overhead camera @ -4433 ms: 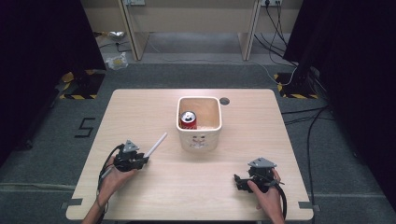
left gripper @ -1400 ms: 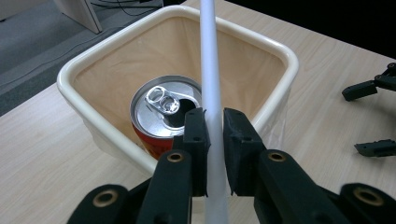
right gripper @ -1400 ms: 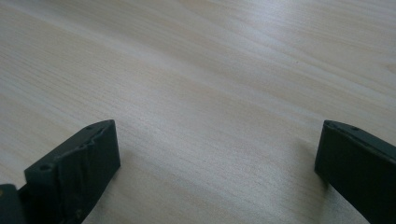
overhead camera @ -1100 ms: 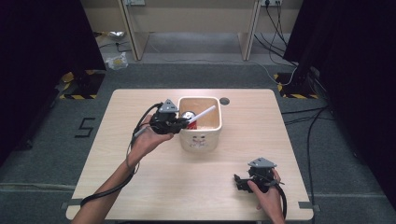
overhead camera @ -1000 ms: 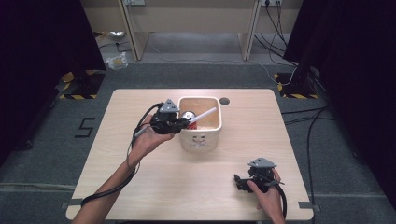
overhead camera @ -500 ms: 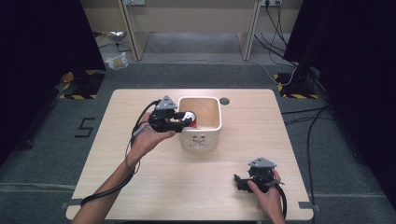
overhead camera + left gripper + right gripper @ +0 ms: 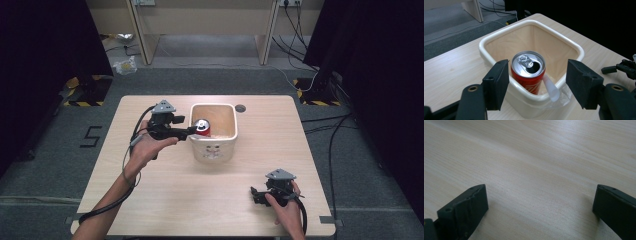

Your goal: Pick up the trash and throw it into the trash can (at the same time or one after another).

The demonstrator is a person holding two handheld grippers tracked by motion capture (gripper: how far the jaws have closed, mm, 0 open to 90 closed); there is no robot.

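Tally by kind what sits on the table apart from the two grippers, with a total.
Cream bin: 1
Red drink can, standing in the bin with its top opened: 1
White straw, lying in the bin beside the can: 1
Total: 3

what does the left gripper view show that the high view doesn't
Left gripper view alone: the can's opened pull-tab top and a white straw leaning inside the bin beside the can, both lying between the open jaws with nothing gripped.

High view alone: the whole table, the person's forearms, the left gripper at the bin's rim, and the floor beyond.

Shared: the cream bin, the red can in it, and the right gripper resting on the table.
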